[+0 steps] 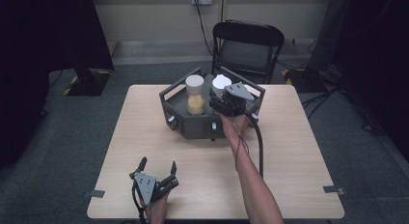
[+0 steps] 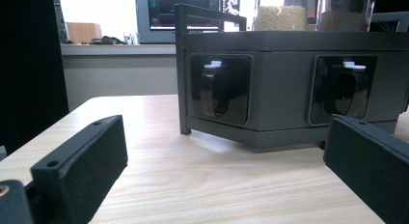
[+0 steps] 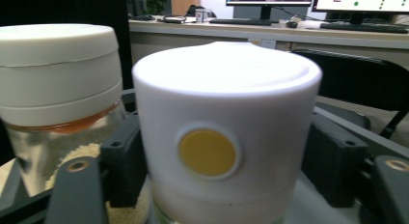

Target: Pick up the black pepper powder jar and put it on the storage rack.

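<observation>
A dark grey six-sided holder [image 1: 190,125] stands at the middle back of the wooden table [image 1: 289,161]. In it stands a clear jar of tan grains [image 1: 195,102] with a white lid, seen close up as the jar [image 3: 58,89] on the left. Beside it is a second jar with a white lid [image 1: 221,83]; its lid [image 3: 231,98] bears a round yellow dot. My right gripper [image 3: 224,159] reaches in at lid height, open, jaws flanking this lid closely. My left gripper [image 1: 158,164] rests open near the table's front left, jaws [image 2: 222,161] wide apart, nothing between them, facing the holder [image 2: 284,103].
The holder's side faces have dark recesses with curved black handles [image 2: 217,91]. A black folding chair [image 1: 248,48] stands behind the table. The right gripper's cable [image 1: 260,147] trails over the tabletop. Monitors [image 3: 361,4] sit on a far desk.
</observation>
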Demonstrator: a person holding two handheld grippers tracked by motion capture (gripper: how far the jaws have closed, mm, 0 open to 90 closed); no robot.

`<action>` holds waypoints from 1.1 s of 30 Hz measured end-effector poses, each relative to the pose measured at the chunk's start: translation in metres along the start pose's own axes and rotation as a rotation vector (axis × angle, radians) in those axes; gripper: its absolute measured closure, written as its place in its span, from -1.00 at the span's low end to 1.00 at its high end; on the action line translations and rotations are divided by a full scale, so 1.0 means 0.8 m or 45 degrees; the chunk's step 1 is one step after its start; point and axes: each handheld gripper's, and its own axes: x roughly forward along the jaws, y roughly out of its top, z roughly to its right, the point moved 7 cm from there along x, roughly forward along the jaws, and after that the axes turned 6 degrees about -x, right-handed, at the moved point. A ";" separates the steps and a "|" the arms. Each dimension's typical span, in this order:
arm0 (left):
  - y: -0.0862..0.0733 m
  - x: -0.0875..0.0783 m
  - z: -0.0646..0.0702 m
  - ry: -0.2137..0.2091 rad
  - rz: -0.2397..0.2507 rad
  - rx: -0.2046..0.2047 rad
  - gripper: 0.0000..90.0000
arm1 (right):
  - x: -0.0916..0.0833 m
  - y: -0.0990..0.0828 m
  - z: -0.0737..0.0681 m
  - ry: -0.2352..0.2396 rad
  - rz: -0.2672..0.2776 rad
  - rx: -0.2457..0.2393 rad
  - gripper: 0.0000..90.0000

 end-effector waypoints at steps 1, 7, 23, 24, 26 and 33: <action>0.000 0.000 0.000 0.000 0.000 0.000 -0.98 | 0.000 -0.001 0.000 -0.004 0.005 -0.001 -0.50; 0.000 0.000 0.000 0.000 0.000 0.000 -0.98 | -0.007 -0.004 -0.003 -0.031 0.055 -0.001 -0.85; 0.000 0.000 0.000 0.000 0.000 0.000 -0.98 | -0.042 -0.021 -0.005 -0.028 0.144 0.019 -1.00; 0.000 0.000 0.000 0.000 0.000 0.000 -0.98 | -0.044 -0.021 -0.005 -0.032 0.146 0.019 -1.00; 0.000 0.000 0.000 0.000 0.000 0.000 -0.98 | -0.050 -0.023 -0.004 -0.037 0.156 0.022 -1.00; 0.000 0.000 0.000 0.000 -0.001 0.001 -0.98 | -0.077 -0.034 0.000 -0.058 0.212 0.046 -1.00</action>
